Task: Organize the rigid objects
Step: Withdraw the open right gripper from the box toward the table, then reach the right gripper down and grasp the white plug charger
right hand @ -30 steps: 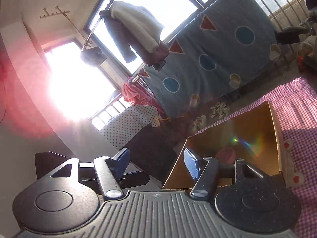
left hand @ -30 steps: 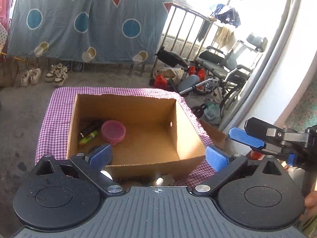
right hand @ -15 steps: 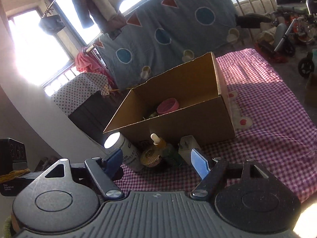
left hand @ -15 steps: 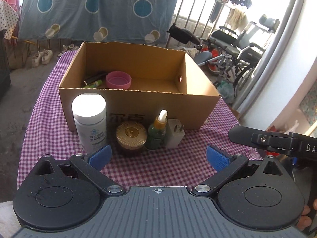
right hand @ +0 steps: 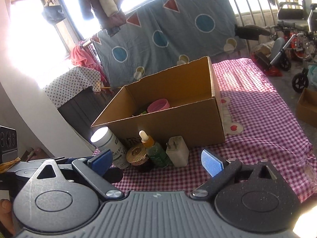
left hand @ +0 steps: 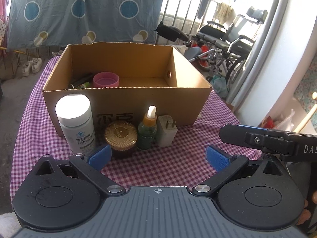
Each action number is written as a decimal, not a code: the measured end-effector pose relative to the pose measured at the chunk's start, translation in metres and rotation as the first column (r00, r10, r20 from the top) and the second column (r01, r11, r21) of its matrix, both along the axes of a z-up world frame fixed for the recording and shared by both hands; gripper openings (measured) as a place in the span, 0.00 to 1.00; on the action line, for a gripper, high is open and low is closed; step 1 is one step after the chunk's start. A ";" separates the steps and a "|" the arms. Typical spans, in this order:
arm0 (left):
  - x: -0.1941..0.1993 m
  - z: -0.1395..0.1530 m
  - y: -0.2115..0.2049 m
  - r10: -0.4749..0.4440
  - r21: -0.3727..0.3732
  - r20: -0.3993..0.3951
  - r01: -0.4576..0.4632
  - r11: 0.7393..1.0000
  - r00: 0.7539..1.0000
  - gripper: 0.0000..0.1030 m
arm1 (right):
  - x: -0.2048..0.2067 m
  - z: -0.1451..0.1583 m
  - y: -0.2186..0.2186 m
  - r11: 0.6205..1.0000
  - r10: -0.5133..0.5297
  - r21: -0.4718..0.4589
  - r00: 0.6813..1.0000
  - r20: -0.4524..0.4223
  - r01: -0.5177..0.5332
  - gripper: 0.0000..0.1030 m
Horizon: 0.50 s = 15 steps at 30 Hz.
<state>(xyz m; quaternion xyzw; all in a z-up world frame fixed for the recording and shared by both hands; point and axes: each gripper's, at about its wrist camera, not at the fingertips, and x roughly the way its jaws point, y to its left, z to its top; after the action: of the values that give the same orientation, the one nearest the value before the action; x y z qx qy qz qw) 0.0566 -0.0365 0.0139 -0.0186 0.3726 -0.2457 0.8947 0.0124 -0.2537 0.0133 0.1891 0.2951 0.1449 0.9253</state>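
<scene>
An open cardboard box [left hand: 126, 101] [right hand: 178, 123] stands on the purple checked tablecloth [left hand: 162, 166]; inside lie a pink cap [left hand: 106, 79] [right hand: 158, 105] and some dark items. In front of it, in a row, stand a white bottle [left hand: 76, 125] [right hand: 111, 144], a gold-lidded jar [left hand: 120, 136] [right hand: 137, 155], a green dropper bottle [left hand: 147, 130] [right hand: 155, 150] and a white plug adapter [left hand: 166, 130] [right hand: 177, 151]. My left gripper [left hand: 157, 156] is open just short of the row, nothing between its pads. My right gripper [right hand: 156, 161] faces the row, its jaws opening wide and empty.
A wheelchair [left hand: 227, 39] and clutter stand beyond the table's far right. A blue patterned sheet [left hand: 79, 10] hangs on a railing behind. The right gripper's finger [left hand: 267, 138] reaches in at the right of the left wrist view. A small cardboard box [right hand: 307, 107] sits on the floor.
Both grippers have dropped from above the box to table level, so the row of items in front of it came into view. The right gripper's jaws have spread wider.
</scene>
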 end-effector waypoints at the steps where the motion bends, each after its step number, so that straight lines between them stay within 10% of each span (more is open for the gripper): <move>1: 0.001 -0.002 -0.001 -0.008 0.001 -0.005 0.008 1.000 1.000 1.00 | 0.000 -0.002 -0.003 1.000 -0.009 0.002 1.000 -0.005 0.009 0.95; 15: -0.001 -0.033 -0.041 -0.130 0.146 0.107 0.114 0.983 0.986 1.00 | 0.024 -0.026 -0.025 0.997 -0.072 0.033 0.994 -0.076 0.075 0.94</move>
<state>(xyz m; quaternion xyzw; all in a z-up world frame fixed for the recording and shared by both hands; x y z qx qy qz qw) 0.0556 -0.0780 -0.0194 0.0811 0.3366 -0.2741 0.8972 0.0363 -0.2784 -0.0132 0.2220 0.3197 0.1087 0.9147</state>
